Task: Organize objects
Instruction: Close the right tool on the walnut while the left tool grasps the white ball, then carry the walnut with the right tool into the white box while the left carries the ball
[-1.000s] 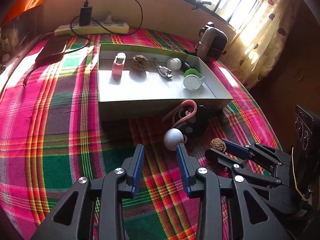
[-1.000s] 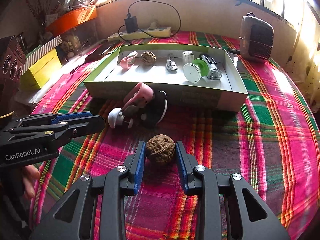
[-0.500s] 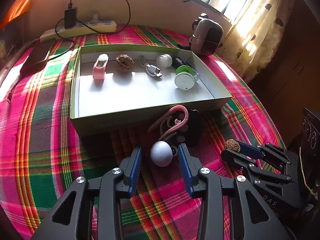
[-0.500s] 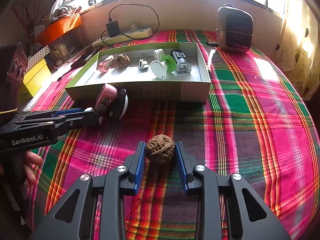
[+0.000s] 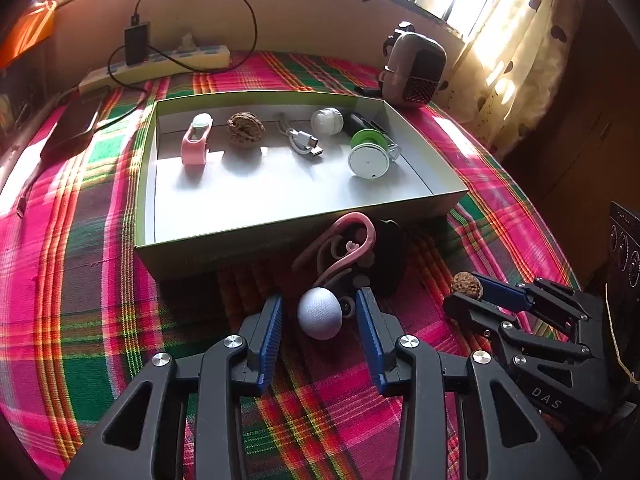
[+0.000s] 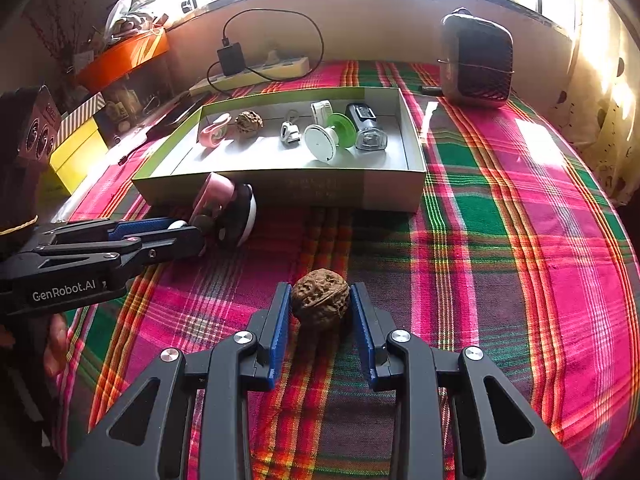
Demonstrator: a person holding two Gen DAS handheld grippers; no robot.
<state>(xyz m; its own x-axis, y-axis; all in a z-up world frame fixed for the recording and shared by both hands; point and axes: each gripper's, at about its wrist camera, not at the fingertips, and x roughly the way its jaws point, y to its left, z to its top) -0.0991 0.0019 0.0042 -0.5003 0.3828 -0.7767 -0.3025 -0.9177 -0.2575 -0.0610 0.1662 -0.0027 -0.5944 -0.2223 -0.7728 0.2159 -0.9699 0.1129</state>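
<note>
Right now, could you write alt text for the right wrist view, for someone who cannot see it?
Black tongs with blue pads grip a walnut above a bright plaid tablecloth. Behind it, a shallow box holds a row of small items, including a second walnut. A second pair of tongs reaches in from the left.

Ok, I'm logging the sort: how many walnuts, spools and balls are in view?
Walnuts: 2, boxed walnut and held walnut
Spools: 1, green spool
Balls: 1, white ball
Total: 4
</note>
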